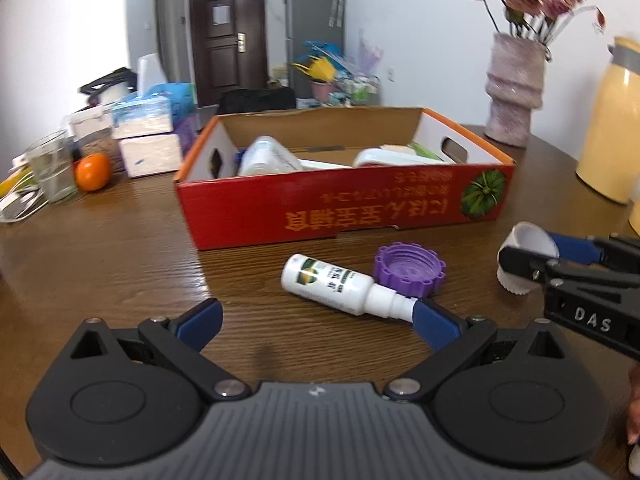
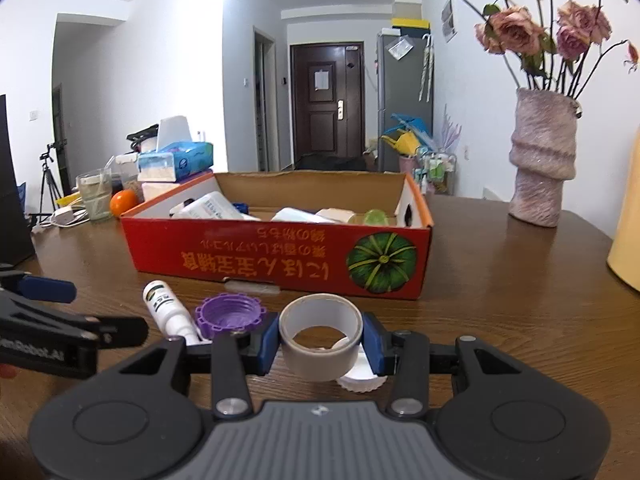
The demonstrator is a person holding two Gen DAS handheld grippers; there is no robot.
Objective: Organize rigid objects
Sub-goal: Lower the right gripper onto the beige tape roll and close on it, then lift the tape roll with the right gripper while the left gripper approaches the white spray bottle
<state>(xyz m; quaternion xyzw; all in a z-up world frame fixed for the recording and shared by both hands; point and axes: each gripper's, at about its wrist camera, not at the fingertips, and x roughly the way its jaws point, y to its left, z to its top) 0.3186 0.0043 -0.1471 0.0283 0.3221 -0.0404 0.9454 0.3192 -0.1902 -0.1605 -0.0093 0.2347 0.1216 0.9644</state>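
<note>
A red cardboard box [image 1: 344,204] [image 2: 276,256] holding several items stands mid-table. In front of it lie a white spray bottle [image 1: 340,286] [image 2: 166,308] and a purple lid [image 1: 410,268] [image 2: 230,314]. My left gripper [image 1: 316,320] is open and low over the table, its right finger next to the bottle's nozzle. My right gripper [image 2: 320,340] [image 1: 544,256] is shut on a grey tape roll [image 2: 320,340] [image 1: 528,240], held just above a white ridged cap [image 2: 362,378] [image 1: 516,280] on the table.
A pink vase of dried roses [image 1: 514,92] [image 2: 544,160] and a yellow jug [image 1: 612,124] stand at the right. An orange [image 1: 93,172] [image 2: 124,202], a glass [image 1: 54,168] and tissue boxes [image 1: 148,136] crowd the left.
</note>
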